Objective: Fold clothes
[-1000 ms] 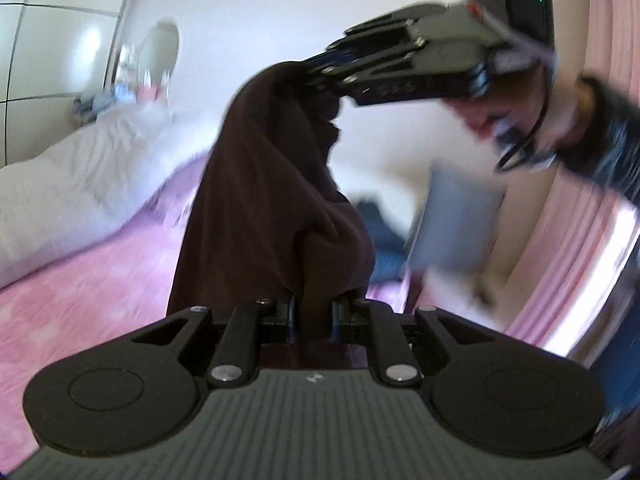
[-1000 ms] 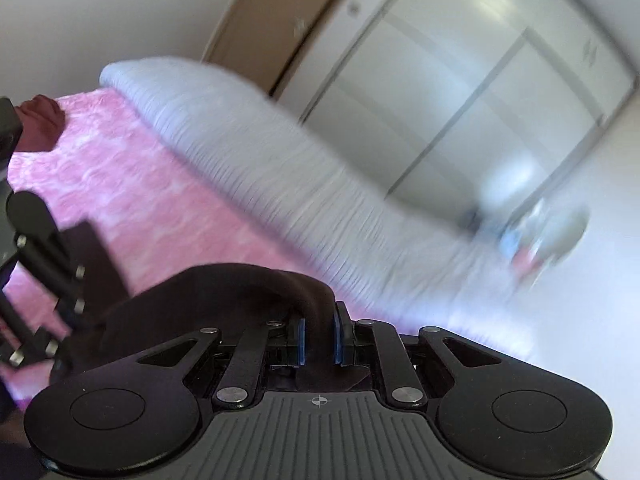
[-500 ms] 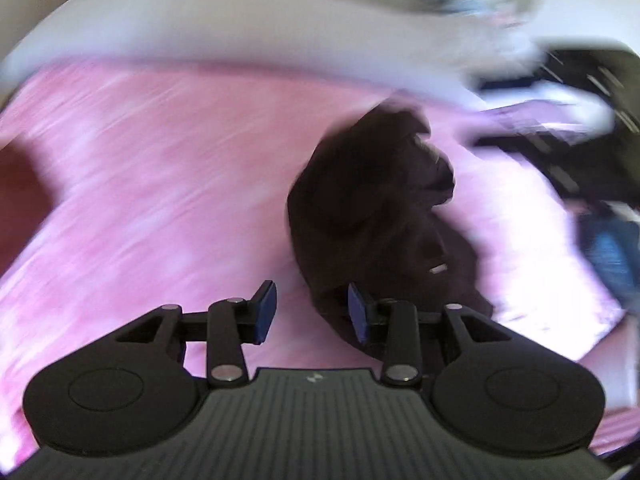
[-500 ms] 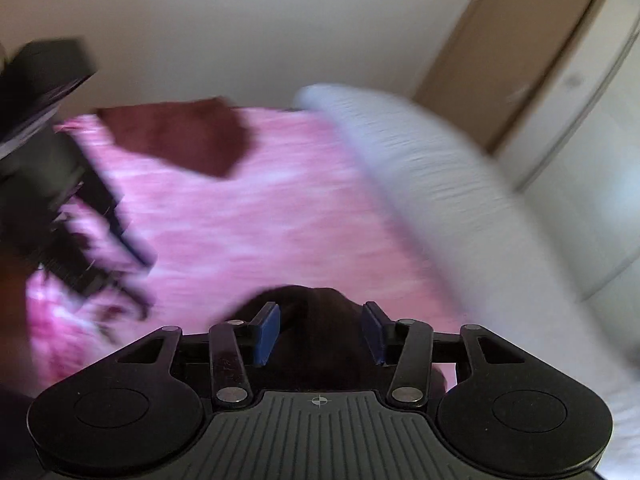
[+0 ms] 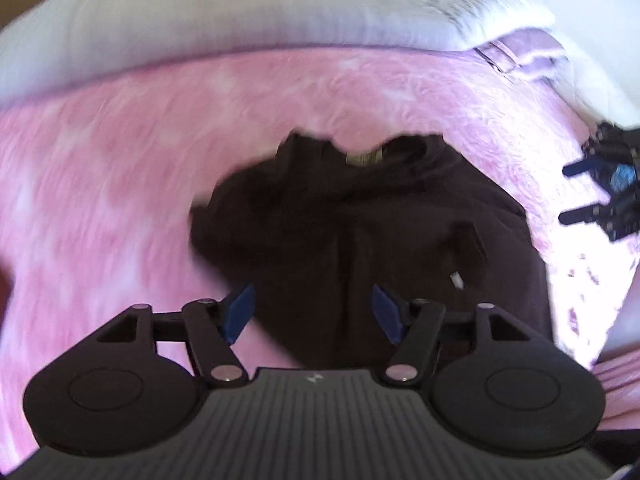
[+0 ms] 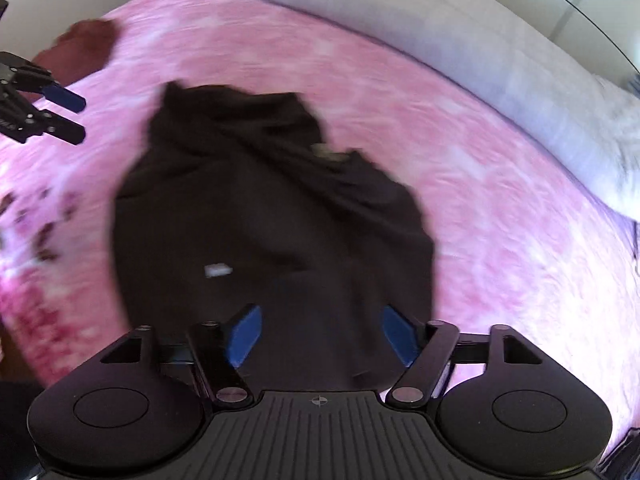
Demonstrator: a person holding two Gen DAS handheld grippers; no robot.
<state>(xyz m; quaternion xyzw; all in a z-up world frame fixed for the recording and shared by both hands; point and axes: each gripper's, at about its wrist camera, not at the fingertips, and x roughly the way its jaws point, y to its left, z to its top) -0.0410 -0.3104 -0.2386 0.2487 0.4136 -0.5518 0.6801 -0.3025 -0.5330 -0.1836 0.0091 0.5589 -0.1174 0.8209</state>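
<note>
A dark brown garment (image 5: 360,224) lies crumpled on the pink bedspread (image 5: 120,168), with a small white tag showing on it. My left gripper (image 5: 314,312) hovers over its near edge, jaws opening, blue pads apart and not pressing the cloth. In the right wrist view the same garment (image 6: 260,208) fills the middle. My right gripper (image 6: 320,336) is above its near edge, jaws opening wide, pads clear of the fabric. Each gripper also shows at the edge of the other's view: the right gripper (image 5: 588,192) and the left gripper (image 6: 60,116).
A white-grey duvet (image 5: 240,20) is bunched along the far side of the bed (image 6: 480,40). A second reddish-brown garment (image 6: 80,52) lies at the far left of the bedspread. A pale wardrobe door shows at the upper right of the right wrist view.
Both grippers held the brown garment up in the air a second ago. They have come down over the bed, opened and let go, and the garment now lies on the bedspread.
</note>
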